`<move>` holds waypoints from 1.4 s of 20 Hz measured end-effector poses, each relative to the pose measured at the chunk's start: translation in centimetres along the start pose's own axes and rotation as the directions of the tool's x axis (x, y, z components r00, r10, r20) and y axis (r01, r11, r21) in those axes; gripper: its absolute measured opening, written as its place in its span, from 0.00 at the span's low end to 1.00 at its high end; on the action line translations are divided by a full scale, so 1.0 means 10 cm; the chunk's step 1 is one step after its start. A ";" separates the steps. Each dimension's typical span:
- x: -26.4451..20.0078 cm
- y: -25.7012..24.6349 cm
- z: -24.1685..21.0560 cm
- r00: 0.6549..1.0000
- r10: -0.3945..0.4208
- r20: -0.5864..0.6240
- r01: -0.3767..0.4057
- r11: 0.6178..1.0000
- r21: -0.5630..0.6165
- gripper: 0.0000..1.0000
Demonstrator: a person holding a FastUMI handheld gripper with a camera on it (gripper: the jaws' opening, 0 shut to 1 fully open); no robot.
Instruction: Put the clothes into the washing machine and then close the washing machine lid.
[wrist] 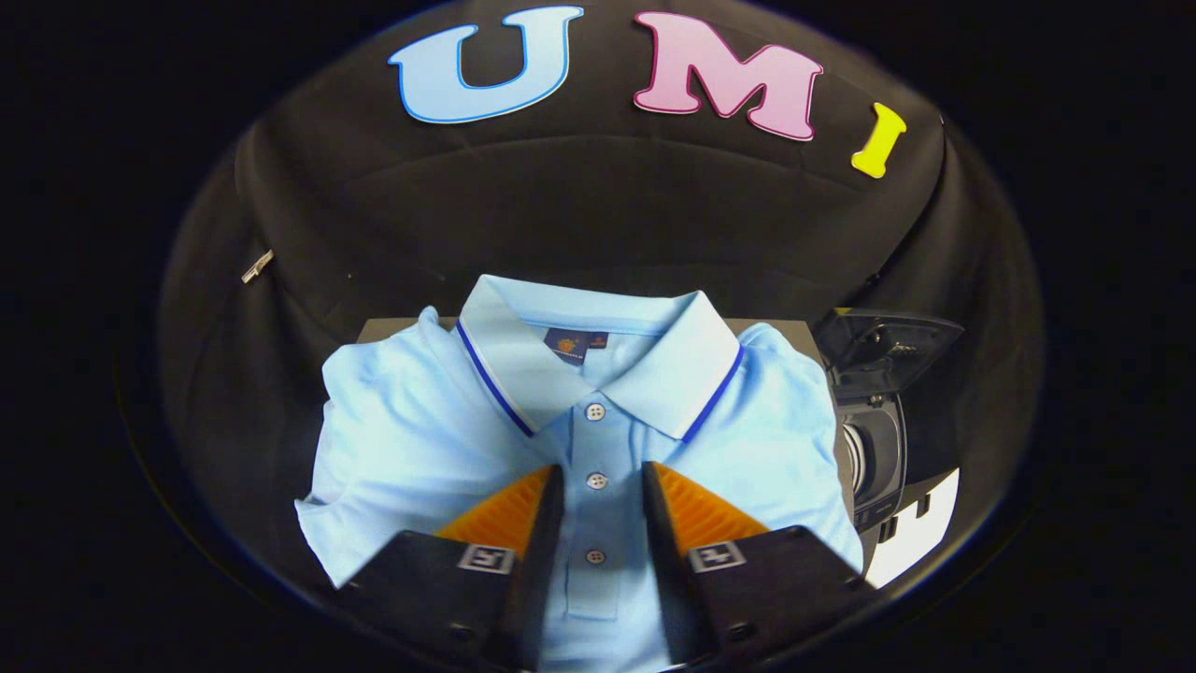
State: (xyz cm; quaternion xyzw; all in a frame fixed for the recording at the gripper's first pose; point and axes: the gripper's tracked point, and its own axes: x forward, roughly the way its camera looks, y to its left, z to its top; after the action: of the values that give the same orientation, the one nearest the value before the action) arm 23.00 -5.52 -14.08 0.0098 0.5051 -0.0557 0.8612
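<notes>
A flat grey surface (392,329) is seen against the draped black cloth wall (579,206), on which a small silvery metal clip (256,266) is fixed.

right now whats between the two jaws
In the gripper view the gripper is open over the light blue polo shirt; its button strip runs up the gap between the jaws.

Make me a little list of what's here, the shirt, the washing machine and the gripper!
shirt: light blue polo shirt, folded flat, collar beyond the fingers, buttons done up
gripper: gripper open, fingers either side of the button strip, above the shirt; contact cannot be told
washing machine: small dark washing machine beside the shirt, lid open
task: shirt not yet inside
</notes>
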 end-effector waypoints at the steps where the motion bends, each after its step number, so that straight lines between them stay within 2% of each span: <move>1: -0.01 -0.02 0.00 1.000 0.002 0.009 -0.002 1.000 0.000 0.37; 2: 0.00 -0.04 0.00 1.000 0.005 0.015 -0.005 1.000 0.001 0.22; 3: 0.00 -0.04 -0.03 1.000 0.006 0.014 -0.006 1.000 0.002 0.17; 8: 0.01 -0.05 -0.08 1.000 -0.006 -0.016 0.007 1.000 0.018 0.16; 9: 0.01 -0.07 -0.04 1.000 -0.005 -0.002 0.005 1.000 0.013 0.06; 18: -0.01 -0.05 -0.08 0.998 0.065 -0.004 -0.065 0.998 0.016 0.05; 21: 0.01 -0.05 -0.02 0.995 0.088 0.035 -0.088 0.996 -0.019 0.06; 28: 0.04 -0.04 0.01 0.990 0.081 0.113 -0.077 0.996 -0.043 0.05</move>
State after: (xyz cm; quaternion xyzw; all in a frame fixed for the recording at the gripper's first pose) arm 23.25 -5.99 -14.30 0.0100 0.4551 -0.0123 0.8903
